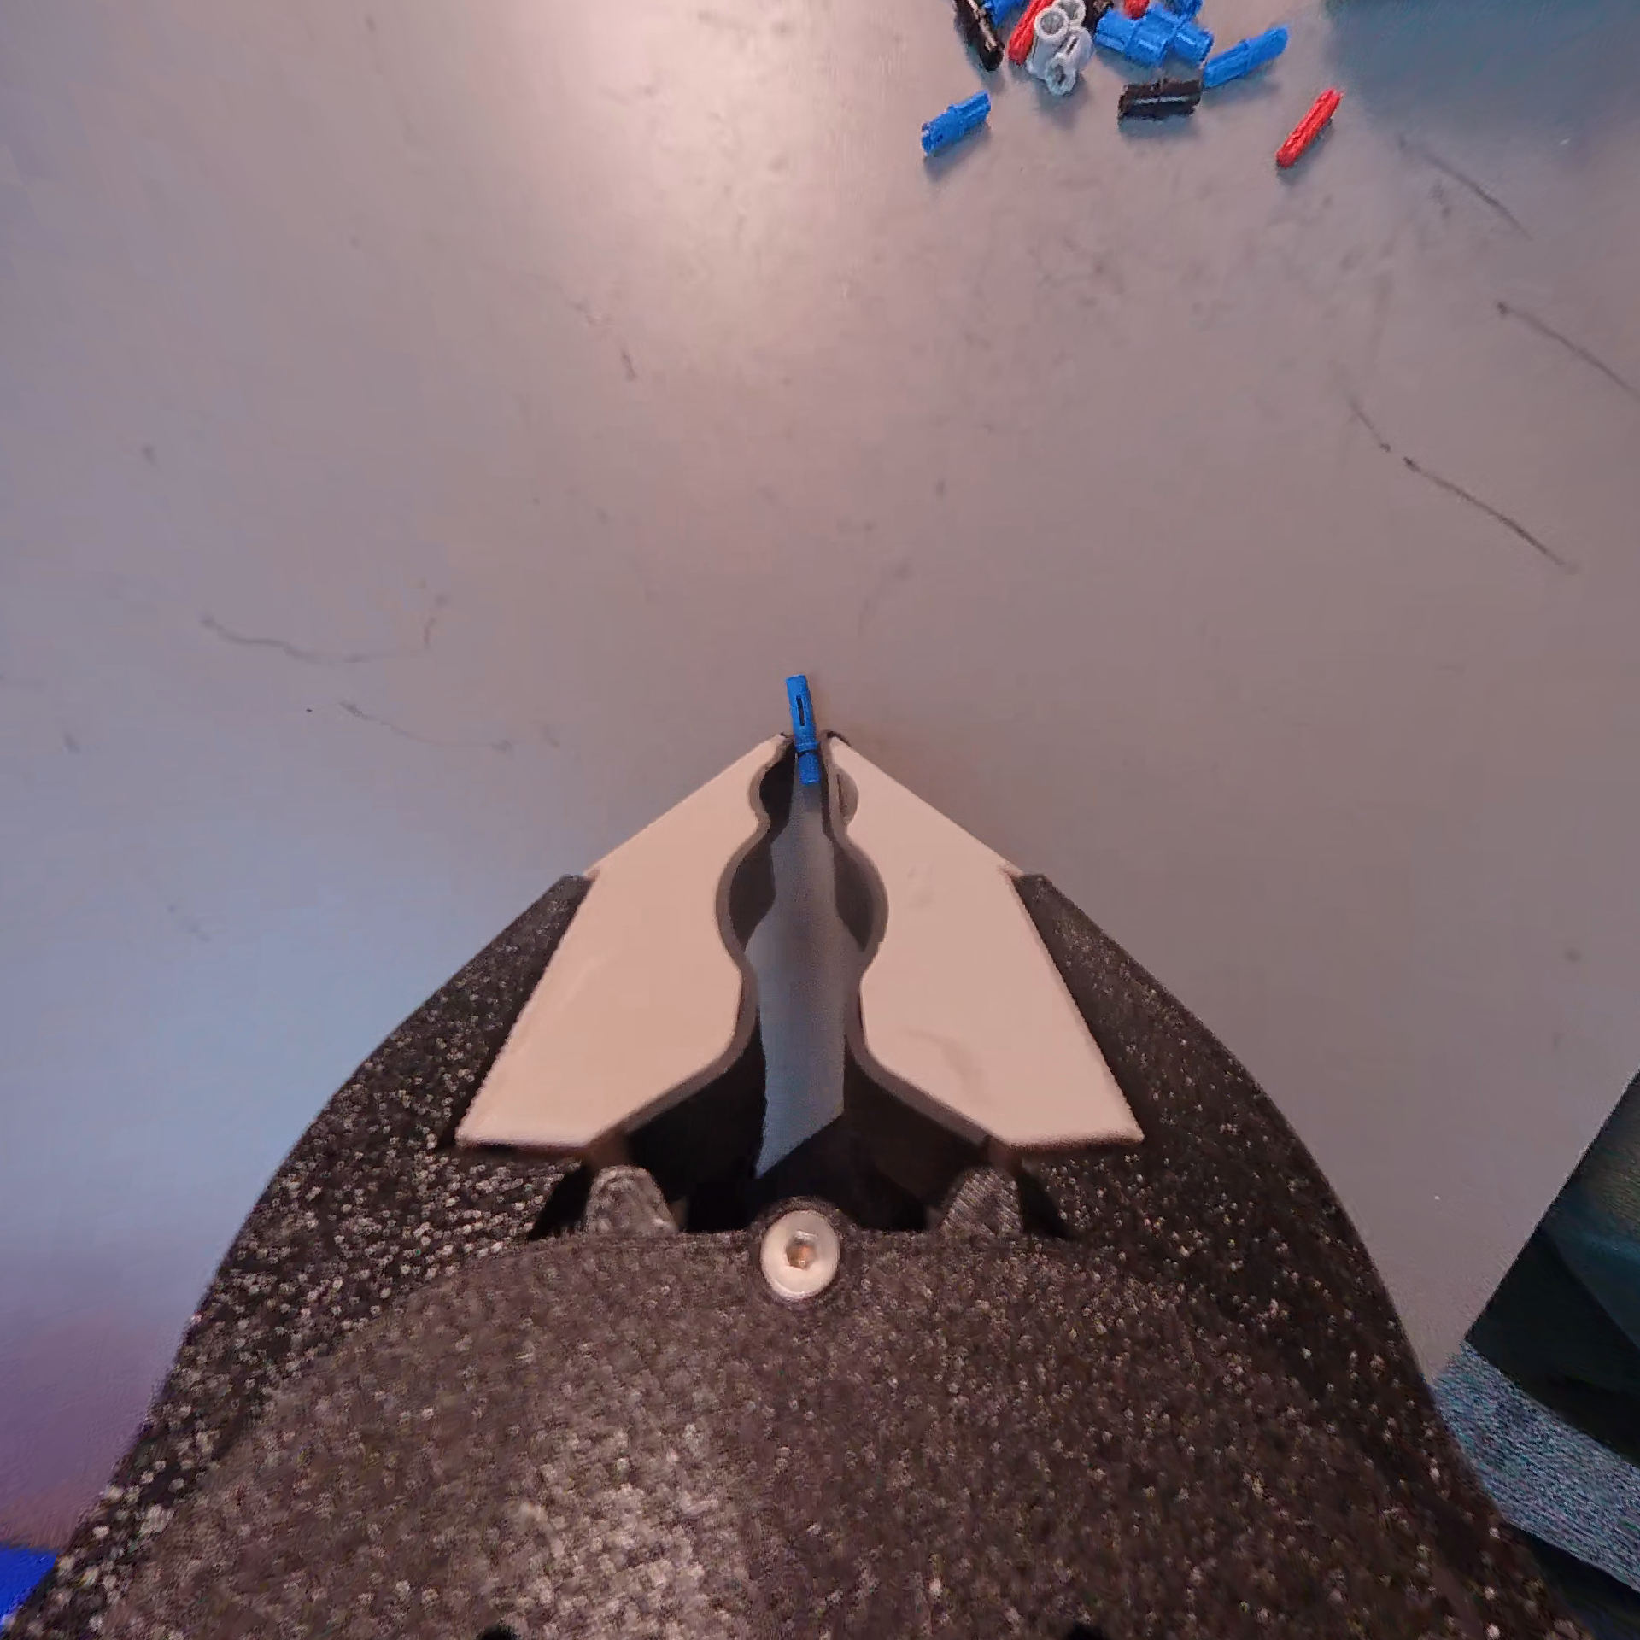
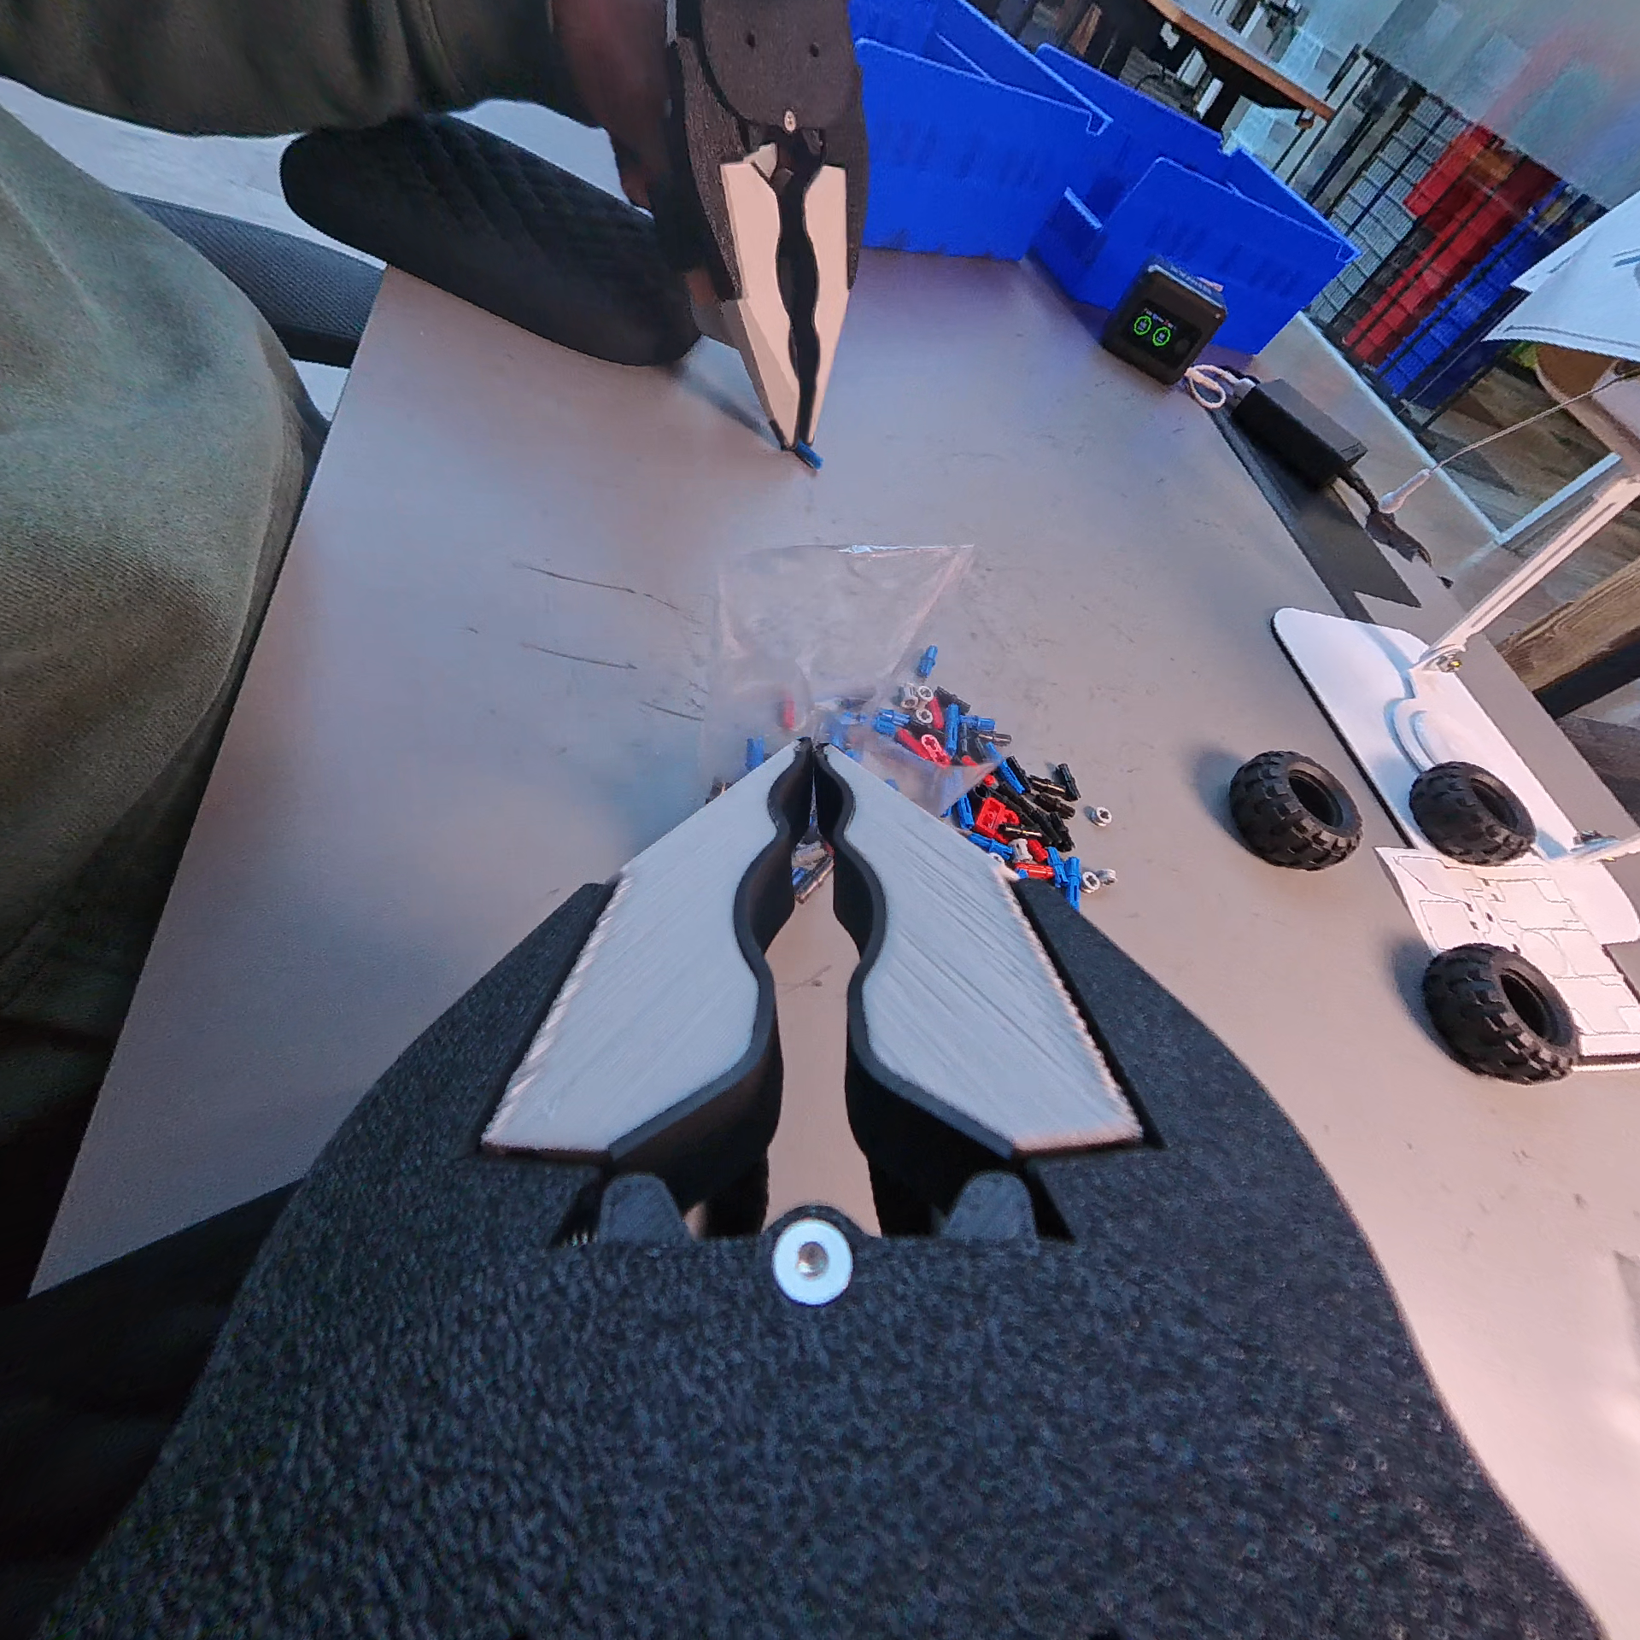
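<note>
Surface: grey scuffed tabletop (image 2: pixel 497 799), dark scratch marks across it; blue plastic bins (image 2: pixel 1065 160) along the far edge, wire racking behind them.
Left gripper (image 1: pixel 806 741): jaws pinched together on a small blue plastic connector pin (image 1: pixel 802 723); pin stands roughly in line with the fingers, about half of it sticking out past the tips. In the right wrist view the same gripper (image 2: pixel 799 444) points down, pin tip (image 2: pixel 809 457) at or just above the table; contact not resolvable.
Right gripper (image 2: pixel 813 750): tips nearly touching, only a thin slit between them. Whether anything is held, I cannot tell. Tips sit over the near edge of the parts pile.
Parts pile: loose heap of small blue, red, black and grey plastic pins and connectors (image 2: pixel 985 790), well apart from the left gripper; seen top right in the left wrist view (image 1: pixel 1109 53).
Bag: clear crumpled plastic bag (image 2: pixel 825 621), lying against the pile's far side, some parts inside it.
Tyres: three small black knobbly rubber tyres (image 2: pixel 1294 809), right of the pile.
Paper: white printed sheet (image 2: pixel 1509 923) between the tyres, one tyre overlapping its edge.
Far right: small black box with lit screen (image 2: pixel 1162 324), black power brick (image 2: pixel 1296 430) beside it.
Person: olive sleeve (image 2: pixel 133 550) at left.
</note>
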Demonstrator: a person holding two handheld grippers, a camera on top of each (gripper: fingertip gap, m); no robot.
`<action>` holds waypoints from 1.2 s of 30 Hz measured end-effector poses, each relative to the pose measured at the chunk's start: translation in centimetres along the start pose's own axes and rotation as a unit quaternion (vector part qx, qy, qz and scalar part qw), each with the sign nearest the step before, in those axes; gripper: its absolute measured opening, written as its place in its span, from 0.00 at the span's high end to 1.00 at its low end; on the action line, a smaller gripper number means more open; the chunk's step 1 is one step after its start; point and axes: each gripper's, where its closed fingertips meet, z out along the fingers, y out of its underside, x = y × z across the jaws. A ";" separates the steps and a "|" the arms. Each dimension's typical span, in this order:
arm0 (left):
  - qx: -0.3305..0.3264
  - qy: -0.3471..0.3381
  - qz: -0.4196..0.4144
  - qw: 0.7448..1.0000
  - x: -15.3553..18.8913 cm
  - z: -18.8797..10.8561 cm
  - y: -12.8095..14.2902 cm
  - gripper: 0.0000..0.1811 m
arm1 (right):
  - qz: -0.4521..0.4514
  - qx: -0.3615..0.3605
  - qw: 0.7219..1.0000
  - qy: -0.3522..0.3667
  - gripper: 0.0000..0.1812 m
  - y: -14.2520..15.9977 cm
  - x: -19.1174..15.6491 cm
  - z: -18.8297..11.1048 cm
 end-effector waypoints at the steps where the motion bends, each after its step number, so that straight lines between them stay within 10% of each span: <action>1: 0.012 0.001 0.010 1.000 0.1 0.0 -0.9 0.97 | -0.001 -0.001 1.000 -0.001 1.00 0.0 0.0 0.0; 6: 0.185 0.105 0.118 0.970 7.5 -4.7 -14.4 0.98 | -0.010 -0.011 1.000 0.000 1.00 0.1 -0.2 0.4; 11: 0.122 0.144 0.255 0.948 13.4 -3.4 -20.4 0.98 | -0.013 0.000 1.000 0.005 1.00 -0.3 -0.1 0.0; 17: -0.008 0.130 0.304 0.944 13.2 -0.1 -19.5 0.97 | -0.015 0.008 1.000 0.003 1.00 -0.5 -0.3 -0.1; 24: 0.040 0.136 0.262 0.955 11.3 -1.4 -20.8 0.94 | -0.015 0.009 1.000 0.002 1.00 -0.4 -0.4 -0.2; 36: 0.063 0.163 0.173 0.969 3.3 6.4 -11.1 0.90 | -0.006 0.007 1.000 -0.001 1.00 -0.1 -0.3 -0.2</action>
